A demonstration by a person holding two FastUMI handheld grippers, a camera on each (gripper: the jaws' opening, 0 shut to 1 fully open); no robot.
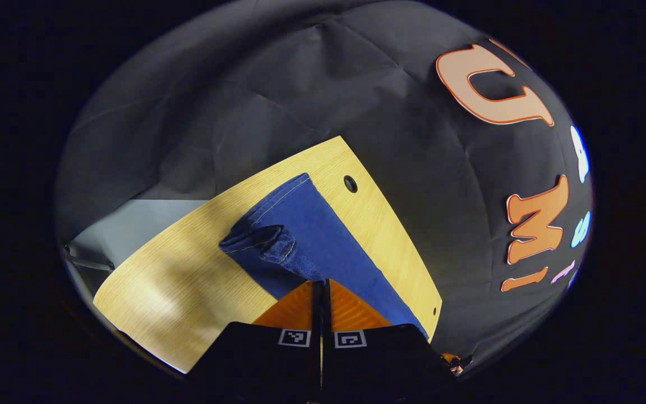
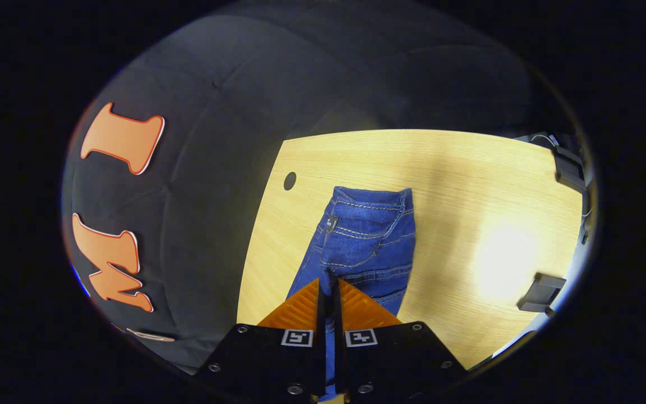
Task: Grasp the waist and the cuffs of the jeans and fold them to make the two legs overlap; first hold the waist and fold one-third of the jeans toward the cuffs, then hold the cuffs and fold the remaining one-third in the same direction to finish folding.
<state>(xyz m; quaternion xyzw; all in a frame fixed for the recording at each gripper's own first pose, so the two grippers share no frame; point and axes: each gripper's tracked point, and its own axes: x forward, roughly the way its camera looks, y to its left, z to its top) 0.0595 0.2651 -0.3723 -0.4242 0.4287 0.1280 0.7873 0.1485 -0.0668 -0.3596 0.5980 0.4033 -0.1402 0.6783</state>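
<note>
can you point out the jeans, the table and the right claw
jeans (image 2: 370, 235): right gripper view, on the stitched pocket panel near the waist
table (image 2: 469, 179): right gripper view, on bare wood beyond the jeans
right claw (image 2: 329, 289): right gripper view, midway between its fingertips, which pinch denim

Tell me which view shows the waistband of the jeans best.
The right gripper view: the waistband of the jeans lies toward the far end, stitching and pocket plain, beyond the right gripper. The left gripper view shows the legs and cuffs beyond the left gripper.

Both hand-held grippers (image 1: 321, 289) (image 2: 330, 289) clamped tight.
</note>
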